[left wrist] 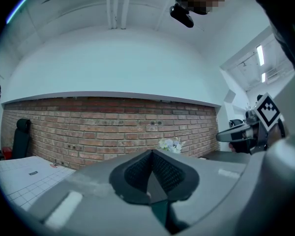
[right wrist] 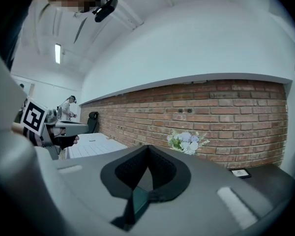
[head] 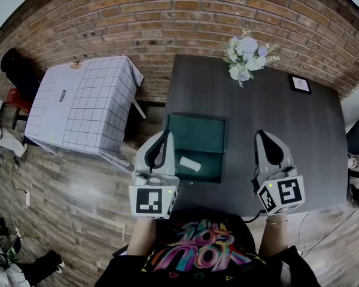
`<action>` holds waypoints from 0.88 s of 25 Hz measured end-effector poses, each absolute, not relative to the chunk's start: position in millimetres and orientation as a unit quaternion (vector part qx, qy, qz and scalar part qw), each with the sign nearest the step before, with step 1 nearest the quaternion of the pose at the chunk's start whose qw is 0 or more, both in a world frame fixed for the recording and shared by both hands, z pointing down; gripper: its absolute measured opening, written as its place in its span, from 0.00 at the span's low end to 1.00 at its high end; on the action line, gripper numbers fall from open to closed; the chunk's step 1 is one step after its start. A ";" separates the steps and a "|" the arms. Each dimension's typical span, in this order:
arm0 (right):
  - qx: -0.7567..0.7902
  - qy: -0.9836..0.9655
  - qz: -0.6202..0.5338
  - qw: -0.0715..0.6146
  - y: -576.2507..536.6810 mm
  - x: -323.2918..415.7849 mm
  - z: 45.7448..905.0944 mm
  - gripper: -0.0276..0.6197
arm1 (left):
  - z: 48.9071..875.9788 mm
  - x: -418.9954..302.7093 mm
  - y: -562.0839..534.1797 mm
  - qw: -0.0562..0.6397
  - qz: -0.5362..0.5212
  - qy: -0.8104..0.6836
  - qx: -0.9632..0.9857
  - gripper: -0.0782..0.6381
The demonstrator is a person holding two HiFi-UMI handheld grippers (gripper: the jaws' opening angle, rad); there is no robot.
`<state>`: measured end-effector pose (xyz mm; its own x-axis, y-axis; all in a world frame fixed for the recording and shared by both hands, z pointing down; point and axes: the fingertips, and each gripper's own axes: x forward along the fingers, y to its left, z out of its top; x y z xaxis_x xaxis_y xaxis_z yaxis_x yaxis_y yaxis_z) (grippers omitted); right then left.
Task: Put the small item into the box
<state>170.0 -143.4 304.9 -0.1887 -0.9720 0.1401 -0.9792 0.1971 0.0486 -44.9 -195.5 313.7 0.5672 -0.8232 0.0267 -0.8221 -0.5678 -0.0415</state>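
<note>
Checked table (head: 84, 103): stands left of the dark table (head: 311, 136), against the brick wall (head: 167, 17); covered with a white grid cloth.
Left gripper (head: 166, 134): held over the dark table's left edge, overlapping the left rim of the box in the head view. In the left gripper view (left wrist: 151, 153) the jaws are pressed together at the tips with nothing between them.
Box (head: 197, 130): green, open on top, sits flat on the dark table between the two grippers.
Small item (head: 189, 164): white, oblong, lies slightly slanted inside the box, in its near left part, just beside the left gripper. Neither gripper touches it.
Flowers (head: 245, 55): pale bunch at the far edge of the dark table, by the wall; also in the right gripper view (right wrist: 187, 142).
Right gripper (head: 261, 134): held over the dark table, right of the box and apart from it. In the right gripper view (right wrist: 147, 147) the jaws are pressed together and empty.
Frame (head: 300, 84): small and dark-rimmed, lies flat near the table's far right corner.
</note>
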 end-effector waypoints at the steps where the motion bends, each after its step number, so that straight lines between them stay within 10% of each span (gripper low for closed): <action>1: 0.634 -0.770 0.029 0.070 -143.3 171.0 305.8 0.05 | 314.0 -45.6 -195.1 0.013 -0.022 0.465 -0.885 0.11; 22: 0.615 -0.782 0.032 0.092 -143.5 151.8 314.3 0.04 | 315.4 -55.5 -195.1 -0.008 -0.019 0.479 -0.878 0.11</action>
<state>151.8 -143.5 314.3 -0.2254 -0.9569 0.1833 -0.9686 0.2404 0.0640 -55.5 -195.1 315.4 0.5409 -0.8401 0.0409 -0.8407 -0.5415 -0.0036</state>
